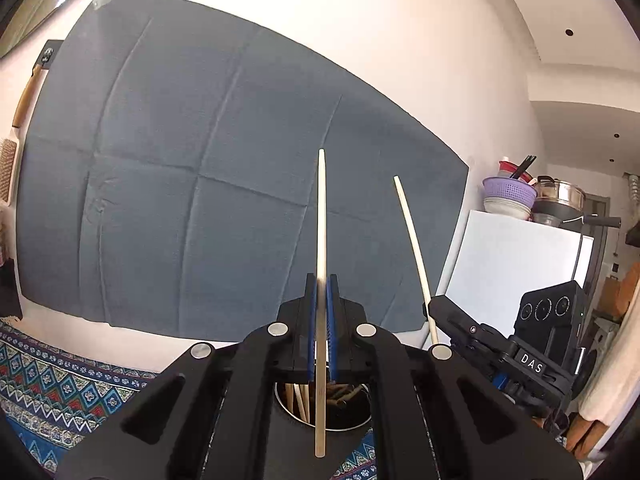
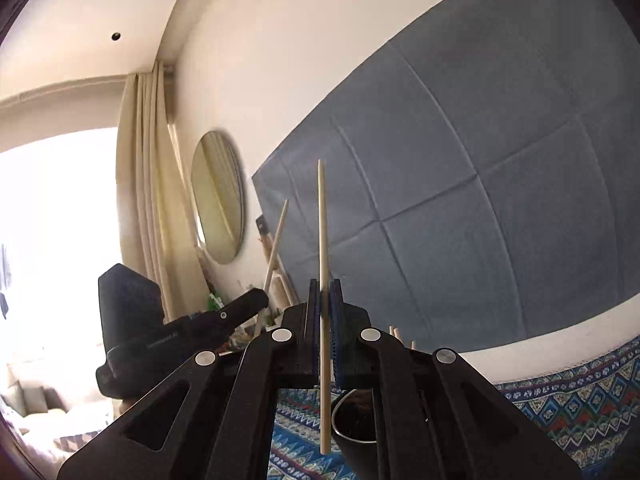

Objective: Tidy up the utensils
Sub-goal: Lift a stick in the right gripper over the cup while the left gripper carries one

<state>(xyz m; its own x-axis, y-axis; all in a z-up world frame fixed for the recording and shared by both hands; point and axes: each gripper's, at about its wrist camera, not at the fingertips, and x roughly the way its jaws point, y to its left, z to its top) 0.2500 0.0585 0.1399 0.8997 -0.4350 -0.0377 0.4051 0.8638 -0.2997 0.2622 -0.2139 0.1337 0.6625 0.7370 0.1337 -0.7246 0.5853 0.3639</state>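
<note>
My left gripper [image 1: 321, 280] is shut on a pale wooden chopstick [image 1: 321, 216] that stands upright between the blue pads, its lower end hanging over a round metal-rimmed holder [image 1: 352, 424] with several sticks inside. My right gripper [image 2: 325, 286] is shut on a second pale chopstick [image 2: 322, 232], also upright, above a dark cup [image 2: 356, 432]. The right gripper [image 1: 436, 308] shows at the right of the left wrist view with its chopstick [image 1: 412, 240]. The left gripper [image 2: 256, 300] shows at the left of the right wrist view with its chopstick [image 2: 276, 248].
A blue patterned cloth [image 1: 52, 384] covers the table. A grey-blue fabric panel [image 1: 200, 160] hangs on the white wall behind. A white fridge [image 1: 512, 260] with bowls on top stands at the right. A round mirror [image 2: 218, 196] and curtains [image 2: 144, 200] are at the left.
</note>
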